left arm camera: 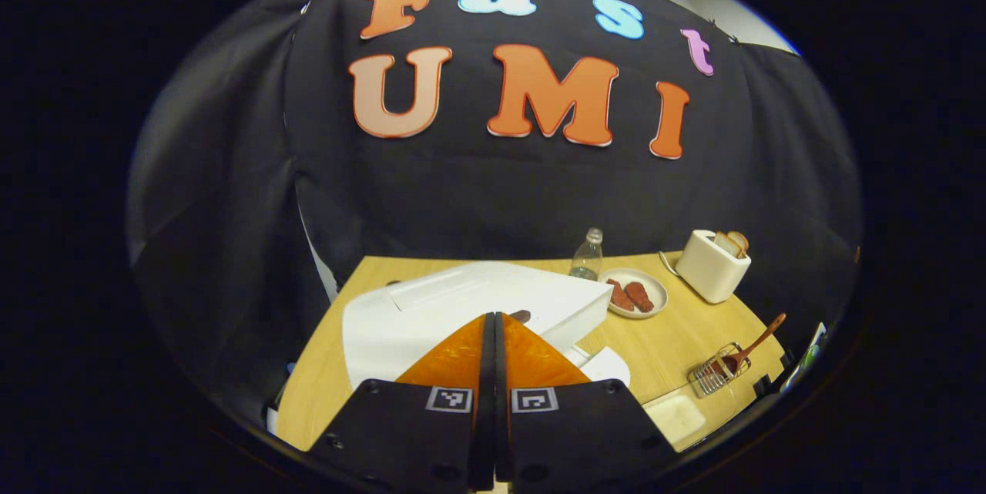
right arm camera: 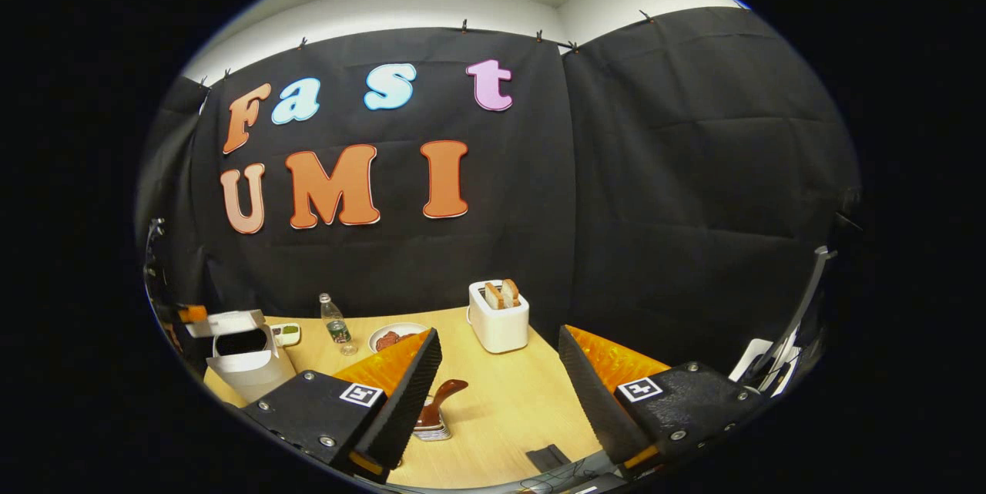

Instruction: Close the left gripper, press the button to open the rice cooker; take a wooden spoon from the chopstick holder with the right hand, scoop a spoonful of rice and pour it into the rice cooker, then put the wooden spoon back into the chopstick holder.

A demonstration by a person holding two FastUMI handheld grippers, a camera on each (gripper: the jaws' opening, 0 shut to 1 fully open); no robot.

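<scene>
Hovering over the white rice cooker (left arm camera: 462, 301), the left gripper (left arm camera: 494, 324) has its two fingers pressed flat together with nothing between them, tips just above the cooker's lid near a small dark button (left arm camera: 521, 316). In the right gripper view the rice cooker (right arm camera: 246, 367) sits at the far left of the wooden table (right arm camera: 508, 401), its lid tilted up and the dark inner pot showing. The right gripper (right arm camera: 499, 344) is spread wide and holds nothing; it hangs above the table with the wooden spoon (right arm camera: 441, 400) low between its fingers, nearer the left one. The spoon stands in the wire chopstick holder (right arm camera: 431, 428), handle leaning up. In the left gripper view the same wooden spoon (left arm camera: 751, 346) leans out of the chopstick holder (left arm camera: 712, 377) at the table's right edge, and a shallow white dish (left arm camera: 676, 417) lies just beside it. Farther back stand a clear bottle (left arm camera: 587, 255), a plate (left arm camera: 655, 295) with reddish food, and a white toaster (left arm camera: 712, 267) with bread in its slots.
</scene>
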